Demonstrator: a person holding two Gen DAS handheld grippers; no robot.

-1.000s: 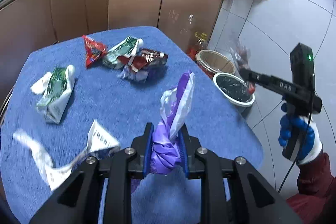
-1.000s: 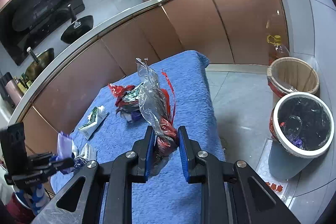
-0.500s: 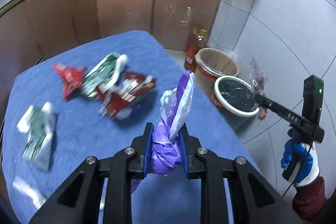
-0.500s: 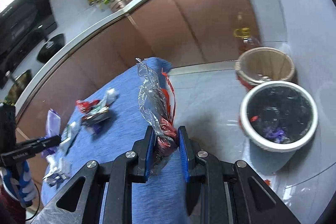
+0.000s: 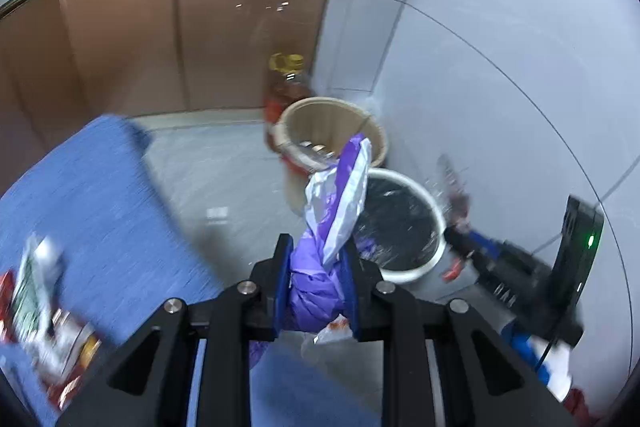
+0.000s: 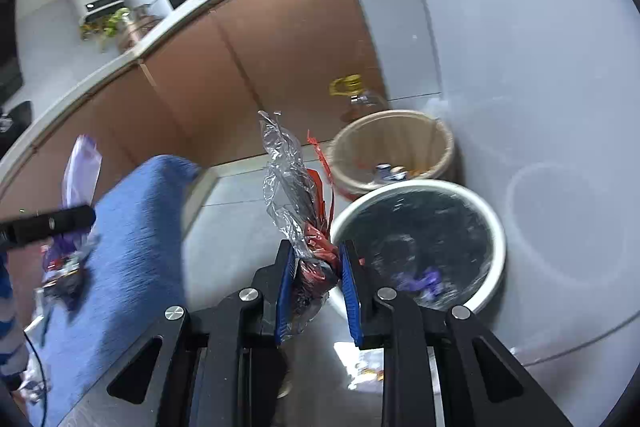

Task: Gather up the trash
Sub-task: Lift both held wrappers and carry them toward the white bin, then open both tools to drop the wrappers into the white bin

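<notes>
**A:** What does the left wrist view show?

**B:** The left gripper [image 5: 316, 283] has its blue-padded fingers [image 5: 282, 287] clamped on a crumpled purple and white plastic wrapper [image 5: 334, 223]. The wrapper's long axis runs along the fingers and away from the camera, its loose tip leaning a little to the right. That tip points toward two bins on the grey tiled floor: a white-rimmed round bin lined with a black bag [image 5: 400, 223], and beyond it a beige round bin [image 5: 332, 131].

**A:** Anything else there?

**B:** The blue cloth-covered bench [image 5: 92, 195] is at the left, with blurred red and green snack wrappers [image 5: 40, 307] lying on it. At the right, the right gripper [image 5: 460, 239] reaches toward the black-lined bin.

**A:** And the right wrist view?

**B:** The right gripper's [image 6: 318, 279] fingers [image 6: 285, 287] are closed on a crumpled red and clear plastic wrapper [image 6: 300, 211]. It stands nearly upright between them, long axis running away from the camera, tip tilted slightly left. It hangs over the floor, just left of the black-lined bin's [image 6: 420, 239] rim. A purple scrap lies inside that bin. The beige bin [image 6: 392, 147] sits directly behind, touching it. At the left edge, above the bench [image 6: 132, 235], the left gripper [image 6: 76, 217] holds the purple wrapper [image 6: 82, 171] pointing upward.
</notes>
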